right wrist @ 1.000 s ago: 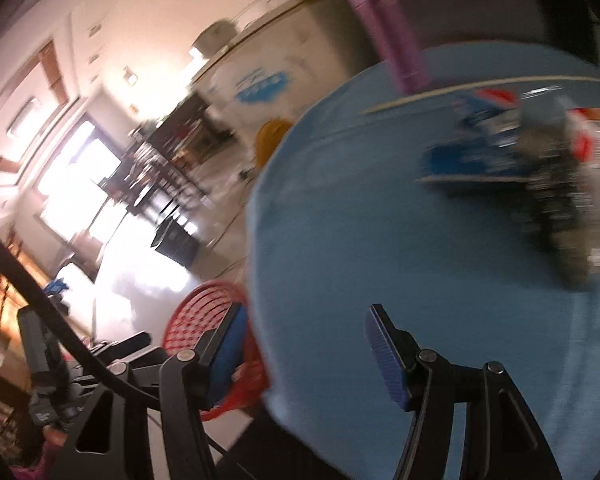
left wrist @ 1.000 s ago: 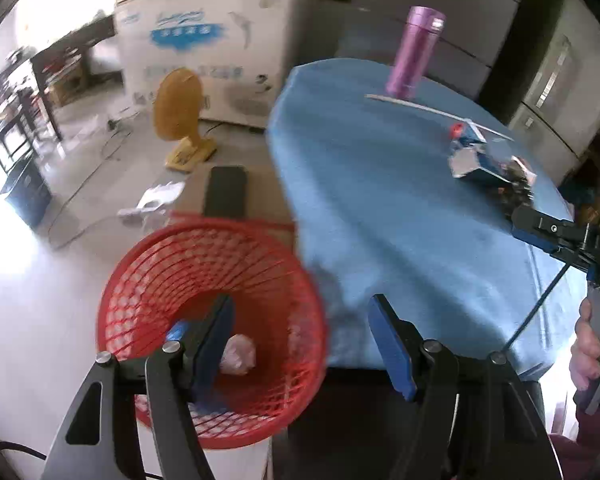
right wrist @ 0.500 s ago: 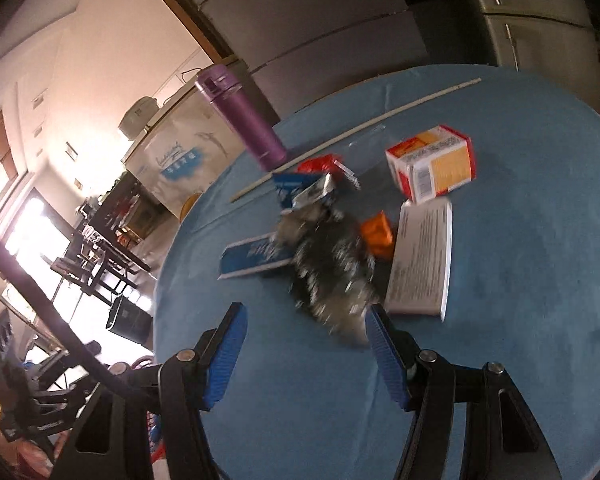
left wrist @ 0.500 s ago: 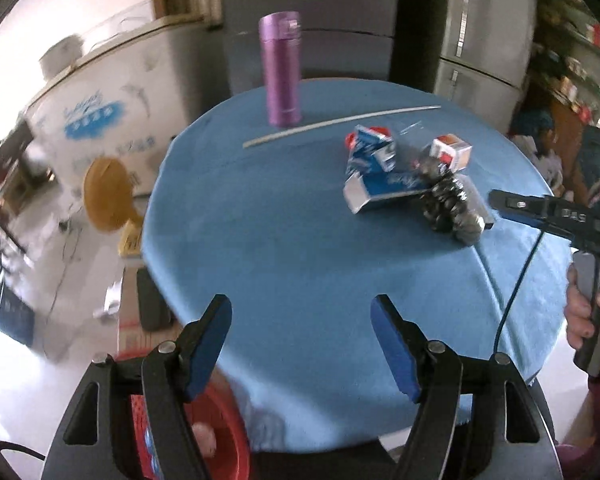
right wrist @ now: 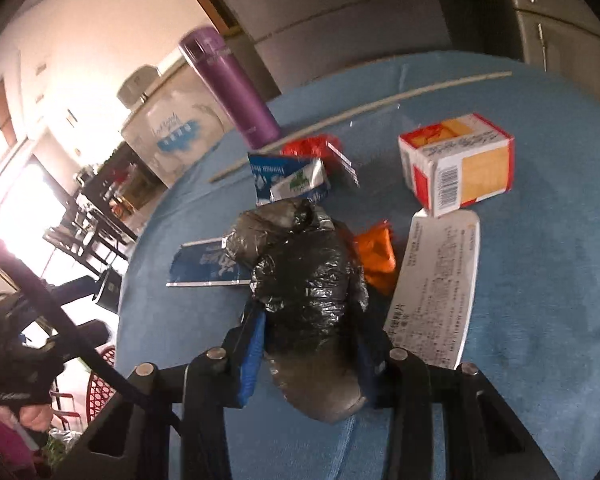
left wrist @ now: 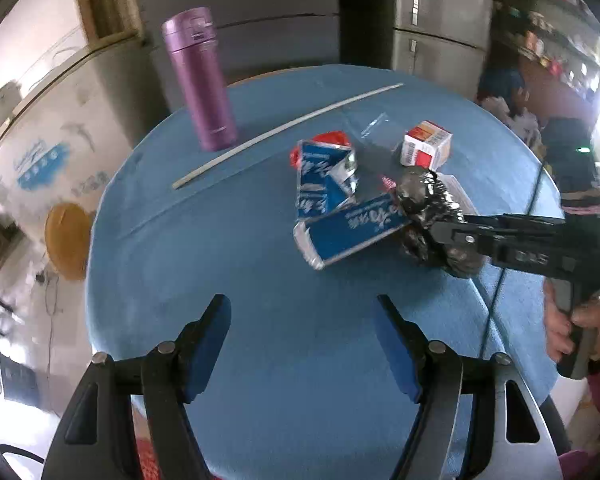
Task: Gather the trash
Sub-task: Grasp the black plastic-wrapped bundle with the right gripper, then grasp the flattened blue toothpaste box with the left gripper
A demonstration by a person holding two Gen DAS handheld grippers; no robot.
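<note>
My left gripper (left wrist: 302,344) hangs empty at six o'clock over the round blue-clothed table (left wrist: 220,280), its blue pads spread wide. At three o'clock my right gripper (right wrist: 310,354) has both pads against the crumpled black plastic bag (right wrist: 304,288), closed in around it; I judge the grasp is being made, though the bag looks to rest on the cloth. Next I'd lift it clear and carry it to the red mesh basket (right wrist: 100,384) by the floor at eight o'clock. More trash lies near: a flattened blue carton (left wrist: 348,232), an orange-and-white box (right wrist: 460,160), a printed leaflet (right wrist: 436,284). A purple steel flask (left wrist: 200,80) stands at eleven o'clock; grey cabinets behind.
</note>
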